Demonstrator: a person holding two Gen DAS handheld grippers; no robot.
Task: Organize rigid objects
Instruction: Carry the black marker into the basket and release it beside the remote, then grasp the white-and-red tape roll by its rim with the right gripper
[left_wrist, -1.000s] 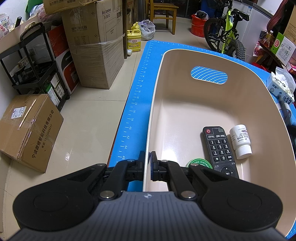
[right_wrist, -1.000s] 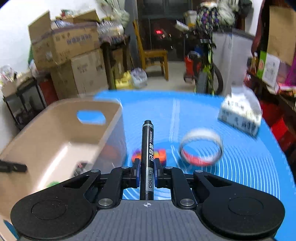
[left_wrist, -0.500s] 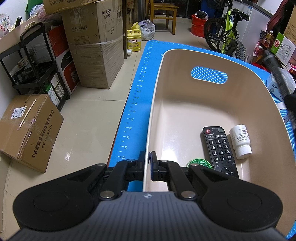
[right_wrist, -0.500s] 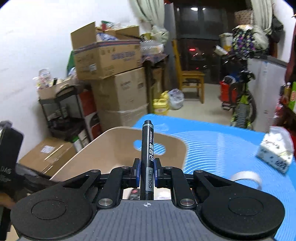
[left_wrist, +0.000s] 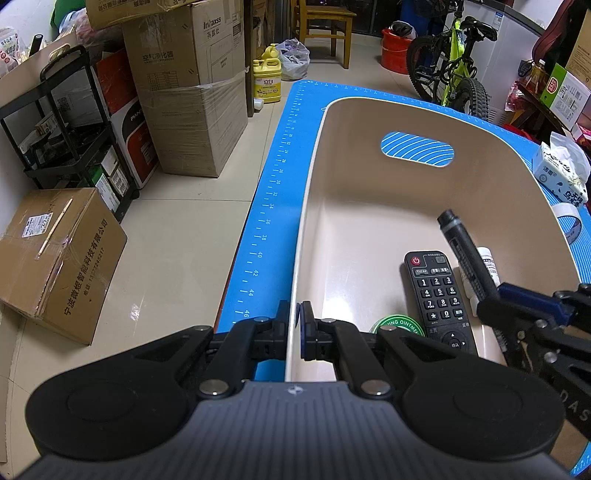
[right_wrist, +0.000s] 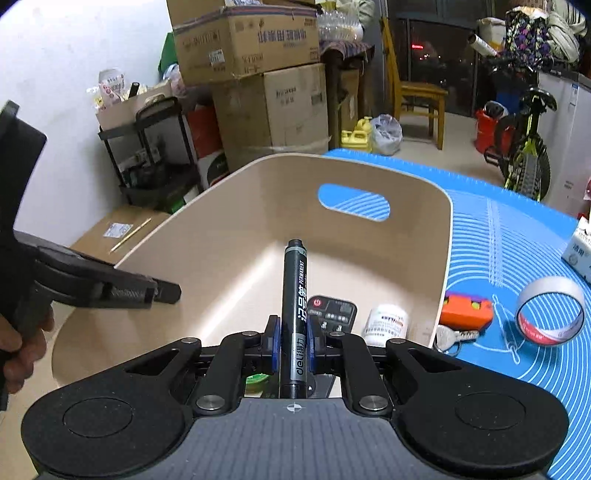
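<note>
A beige bin (left_wrist: 310, 206) (right_wrist: 439, 258) stands on the blue mat. My left gripper (left_wrist: 294, 332) is shut on the bin's left rim. My right gripper (right_wrist: 292, 345) is shut on a black marker (right_wrist: 293, 306) and holds it over the bin's near end; both show in the left wrist view, the marker (left_wrist: 465, 254) and the gripper (left_wrist: 517, 306). In the bin lie a black remote (left_wrist: 436, 295) (right_wrist: 334, 308), a white pill bottle (right_wrist: 386, 323) and a green ointment tin (left_wrist: 397, 325).
On the mat right of the bin lie an orange block (right_wrist: 467, 312), keys (right_wrist: 454, 338), a tape roll (right_wrist: 550, 314) and a tissue pack (left_wrist: 561, 173). Cardboard boxes (left_wrist: 192, 96), a black shelf (left_wrist: 66, 122), a chair and a bicycle (left_wrist: 450, 70) stand on the floor around.
My right gripper has swung left with the marker, from over the mat to above the bin. The left gripper has stayed on the bin's rim.
</note>
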